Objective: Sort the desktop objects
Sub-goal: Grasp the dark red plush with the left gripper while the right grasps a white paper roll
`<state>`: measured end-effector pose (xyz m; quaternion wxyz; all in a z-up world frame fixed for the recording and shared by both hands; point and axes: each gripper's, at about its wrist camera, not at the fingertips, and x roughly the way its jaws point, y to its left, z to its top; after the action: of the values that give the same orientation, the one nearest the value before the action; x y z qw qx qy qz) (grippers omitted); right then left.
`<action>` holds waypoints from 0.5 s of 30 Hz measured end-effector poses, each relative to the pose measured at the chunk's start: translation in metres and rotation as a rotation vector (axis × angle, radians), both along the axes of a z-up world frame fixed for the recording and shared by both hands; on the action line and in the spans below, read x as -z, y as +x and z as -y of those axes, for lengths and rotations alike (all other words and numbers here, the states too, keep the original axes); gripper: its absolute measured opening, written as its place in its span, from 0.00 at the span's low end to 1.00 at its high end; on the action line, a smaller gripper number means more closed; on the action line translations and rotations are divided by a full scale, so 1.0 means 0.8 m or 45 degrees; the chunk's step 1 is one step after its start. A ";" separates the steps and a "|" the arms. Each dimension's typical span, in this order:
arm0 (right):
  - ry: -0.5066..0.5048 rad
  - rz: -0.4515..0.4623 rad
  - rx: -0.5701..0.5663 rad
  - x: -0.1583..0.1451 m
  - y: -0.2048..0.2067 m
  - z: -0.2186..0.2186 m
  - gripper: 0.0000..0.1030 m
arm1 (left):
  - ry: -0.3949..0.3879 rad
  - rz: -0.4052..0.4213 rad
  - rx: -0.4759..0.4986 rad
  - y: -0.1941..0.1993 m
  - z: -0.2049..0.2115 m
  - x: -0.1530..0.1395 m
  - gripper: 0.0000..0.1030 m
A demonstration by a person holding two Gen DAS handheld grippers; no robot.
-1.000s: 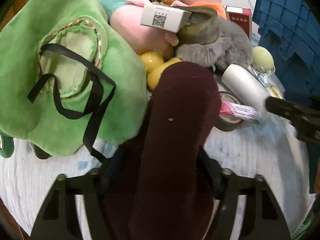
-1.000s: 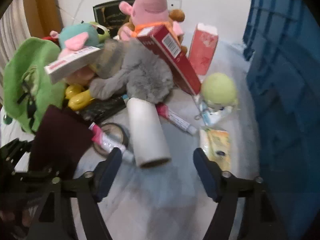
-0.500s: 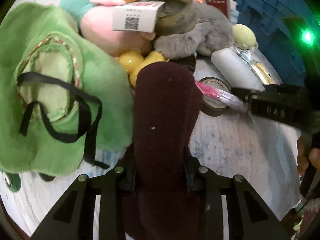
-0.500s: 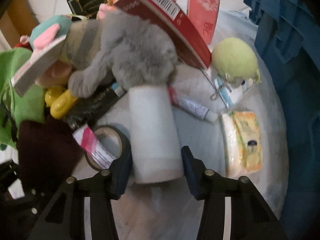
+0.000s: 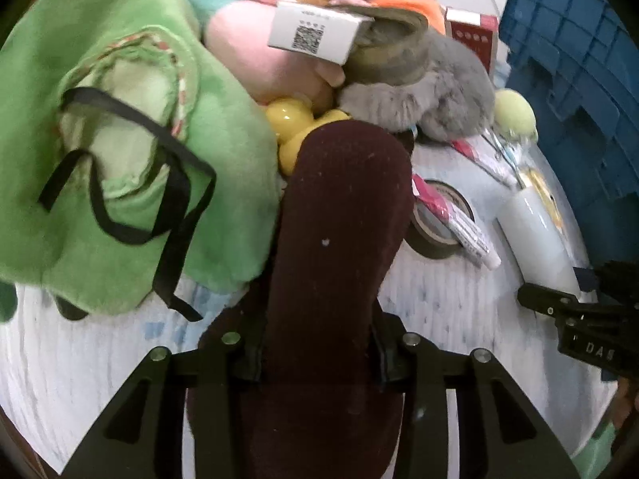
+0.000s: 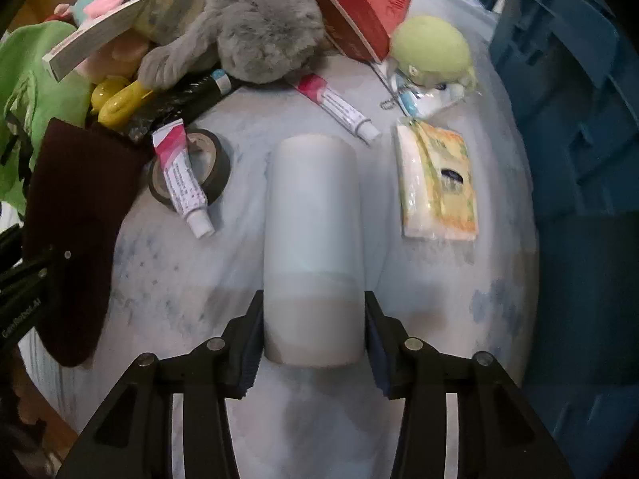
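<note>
A dark maroon sock lies on the pale tablecloth and runs back between the fingers of my left gripper. Its pads press the sock's sides while the jaws are opening slightly. A white cylinder lies lengthwise on the cloth. My right gripper grips its near end with both blue pads against its sides, and these jaws are also opening a little. In the left wrist view the same cylinder lies at the right, with the right gripper at its end.
A green hat with black straps lies left of the sock. Behind are a grey plush, pink plush toys, boxes and a yellow duck. A tape roll, two tubes and a tissue pack lie nearby. A blue crate stands on the right.
The right gripper came down over the white cylinder and closed its wide jaws onto its near end. The left gripper's jaws closed in on the maroon sock.
</note>
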<state>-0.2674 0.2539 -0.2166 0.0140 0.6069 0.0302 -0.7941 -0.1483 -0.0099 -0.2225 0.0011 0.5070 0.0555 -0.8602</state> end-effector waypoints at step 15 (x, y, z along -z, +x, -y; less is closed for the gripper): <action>-0.045 -0.122 0.010 -0.045 -0.015 0.040 0.43 | -0.021 -0.005 0.208 0.012 0.004 -0.074 0.25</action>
<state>-0.2791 0.2216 -0.1807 0.0201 0.5681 0.0142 -0.8226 -0.1386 -0.0131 -0.1631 -0.0649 0.5080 0.0070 -0.8589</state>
